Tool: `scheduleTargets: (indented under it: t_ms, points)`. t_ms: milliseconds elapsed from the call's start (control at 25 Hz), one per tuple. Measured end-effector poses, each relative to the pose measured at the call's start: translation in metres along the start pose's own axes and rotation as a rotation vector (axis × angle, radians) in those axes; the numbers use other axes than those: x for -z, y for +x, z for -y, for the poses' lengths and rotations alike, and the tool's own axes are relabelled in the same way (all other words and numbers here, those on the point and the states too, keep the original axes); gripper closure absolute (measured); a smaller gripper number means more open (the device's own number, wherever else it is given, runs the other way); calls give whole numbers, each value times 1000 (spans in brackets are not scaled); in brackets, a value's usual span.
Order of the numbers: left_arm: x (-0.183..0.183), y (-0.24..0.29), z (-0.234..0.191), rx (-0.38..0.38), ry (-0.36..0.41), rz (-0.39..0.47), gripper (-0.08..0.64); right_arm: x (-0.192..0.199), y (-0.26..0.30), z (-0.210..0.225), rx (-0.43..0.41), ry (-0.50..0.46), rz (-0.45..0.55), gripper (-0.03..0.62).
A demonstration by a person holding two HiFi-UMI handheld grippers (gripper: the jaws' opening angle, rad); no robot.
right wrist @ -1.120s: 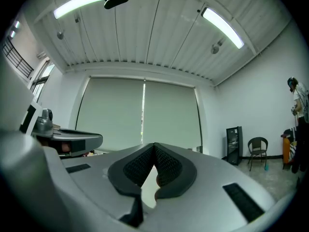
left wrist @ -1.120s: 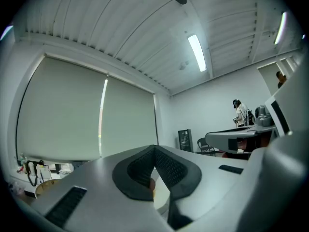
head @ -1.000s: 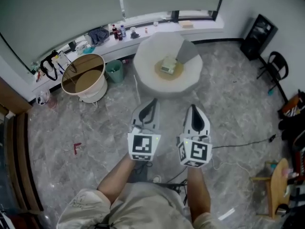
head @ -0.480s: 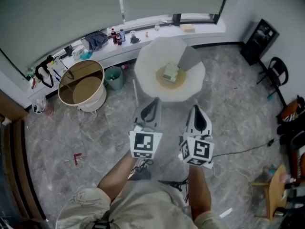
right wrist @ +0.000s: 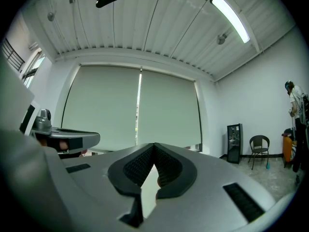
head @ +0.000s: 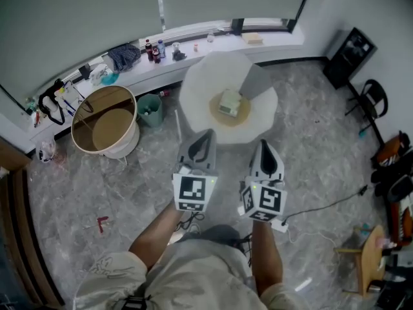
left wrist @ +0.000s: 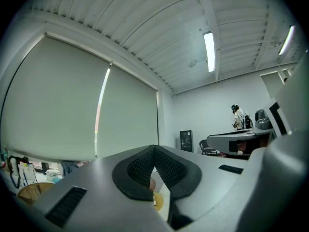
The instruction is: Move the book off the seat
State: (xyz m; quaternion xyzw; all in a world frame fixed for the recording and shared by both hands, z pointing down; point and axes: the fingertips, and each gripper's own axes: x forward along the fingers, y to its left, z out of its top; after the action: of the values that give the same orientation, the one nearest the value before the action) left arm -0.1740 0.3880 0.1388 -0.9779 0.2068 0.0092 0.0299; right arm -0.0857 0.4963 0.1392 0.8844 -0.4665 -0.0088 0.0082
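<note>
In the head view a small pale green book (head: pixel 229 101) lies on a round tan cushion (head: pixel 243 113) in the middle of a big white round seat (head: pixel 197 95). A grey backrest panel (head: pixel 255 81) rises just right of the book. My left gripper (head: pixel 202 138) and right gripper (head: pixel 264 146) hang side by side over the floor, short of the seat's near edge. Both are shut with nothing between the pads. In the left gripper view the left gripper (left wrist: pixel 154 151) has its tips pressed together; the right gripper (right wrist: pixel 154 149) looks the same in its own view.
A round tan tub (head: pixel 105 120) and a small green bin (head: pixel 150 108) stand left of the seat. Bottles and clutter line the window ledge (head: pixel 193 36). A black cabinet (head: pixel 348 57) and a chair (head: pixel 369 97) are at the right; a cable (head: pixel 322 204) crosses the marble floor.
The view has shifted forward a little: the seat and book sit slightly nearer the grippers. Both grippers stay shut and side by side.
</note>
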Motion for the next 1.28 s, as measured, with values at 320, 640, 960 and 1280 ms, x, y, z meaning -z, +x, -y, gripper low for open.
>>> scheduleTargets:
  t_ms: [320,640,960,1280]
  points:
    - [20,67,-3,11,1,-21,558,20,64,33,16,33,-11,589]
    - [32,166,5,-18,-2,-45,558,32,147,94,-2,33,-28,589]
    - [41,250,22,-45,15,-59,558,44,211,148,-38,47,-38,589]
    - [52,298,14,-57,23,-81,558,59,260,165,-49,44,-68,589]
